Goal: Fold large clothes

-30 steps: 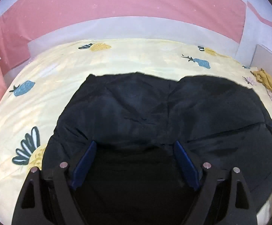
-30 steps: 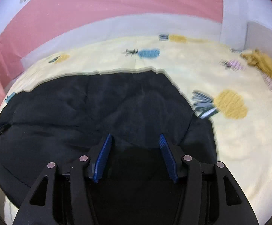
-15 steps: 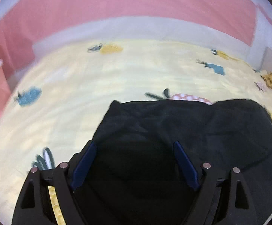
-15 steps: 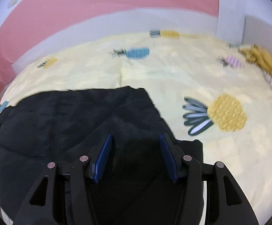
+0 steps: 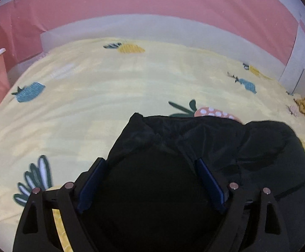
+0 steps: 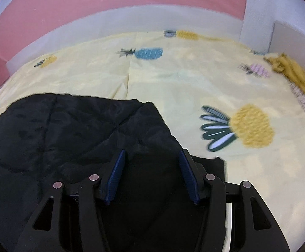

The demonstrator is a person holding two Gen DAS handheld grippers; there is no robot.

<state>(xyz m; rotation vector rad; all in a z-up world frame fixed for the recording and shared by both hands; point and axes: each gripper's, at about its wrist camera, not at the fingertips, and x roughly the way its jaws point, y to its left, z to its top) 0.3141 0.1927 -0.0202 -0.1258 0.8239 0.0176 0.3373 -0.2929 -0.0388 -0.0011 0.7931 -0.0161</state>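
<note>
With the padded black garment [image 5: 226, 147] bunched on the yellow fruit-print bedsheet [image 5: 110, 88], the left gripper [image 5: 150, 166] and right gripper [image 6: 150, 157] stood spread, apparently released mid-fold, so regrasping an edge seemed next.

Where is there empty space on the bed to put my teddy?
Bare yellow sheet lies between the black garment and the white bed rail. The right corner holds a mustard cloth. Both grippers sit over the garment.

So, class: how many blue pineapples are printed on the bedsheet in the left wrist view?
2. One blue pineapple lies at the far left; another lies far right near the headboard. The black garment may hide others.
</note>
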